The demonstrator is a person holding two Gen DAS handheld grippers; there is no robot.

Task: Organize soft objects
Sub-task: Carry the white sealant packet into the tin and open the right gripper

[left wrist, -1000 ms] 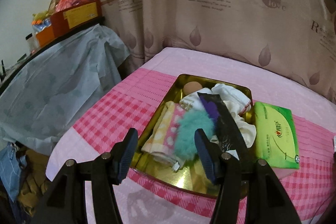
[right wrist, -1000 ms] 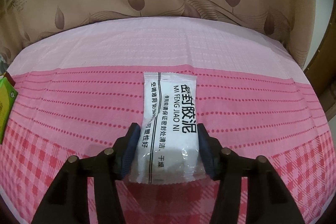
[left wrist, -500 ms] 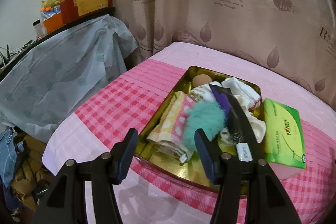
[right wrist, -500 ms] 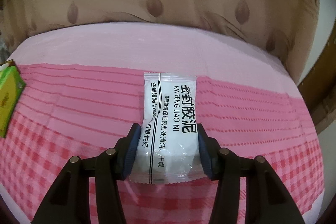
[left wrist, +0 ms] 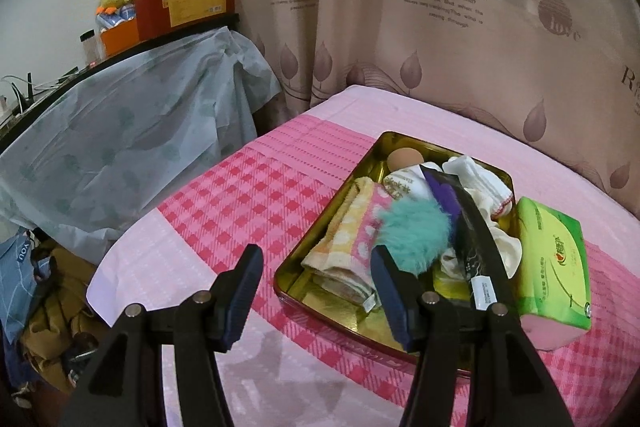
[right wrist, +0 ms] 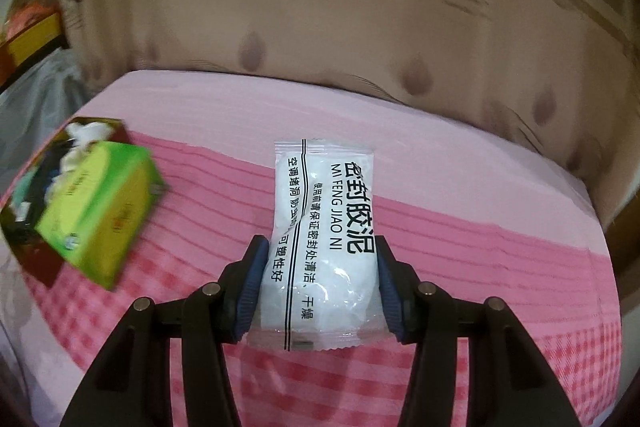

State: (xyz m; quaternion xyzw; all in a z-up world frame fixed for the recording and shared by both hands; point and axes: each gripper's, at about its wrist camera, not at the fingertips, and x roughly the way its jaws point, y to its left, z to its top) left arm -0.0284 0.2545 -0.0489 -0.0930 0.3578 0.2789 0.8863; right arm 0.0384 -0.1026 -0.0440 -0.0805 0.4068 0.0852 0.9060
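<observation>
My right gripper [right wrist: 320, 263] is shut on a white sealed packet [right wrist: 324, 239] with black Chinese print, held above the pink checked tablecloth [right wrist: 480, 255]. To its left lie a green tissue pack [right wrist: 100, 203] and the gold tin [right wrist: 36, 243]. In the left wrist view the gold tin [left wrist: 320, 307] holds a folded yellow-pink towel [left wrist: 352, 239], a teal fluffy pompom [left wrist: 416, 233], white socks [left wrist: 484, 183], a black-purple packet [left wrist: 472, 227] and a beige ball [left wrist: 404, 159]. The green tissue pack [left wrist: 556, 259] lies against the tin's right side. My left gripper [left wrist: 316, 275] hovers open and empty over the tin's near left corner.
A leaf-print curtain [left wrist: 400, 27] hangs behind the table. At the left, a draped grey cloth [left wrist: 120, 147] covers furniture that carries boxes [left wrist: 180, 7]. Clothes [left wrist: 48, 307] are piled on the floor below the table's left edge.
My right gripper has lifted the white packet and swung left, so the tissue pack and tin have come into its view. The left gripper's view has rolled slightly, the tin shifting right.
</observation>
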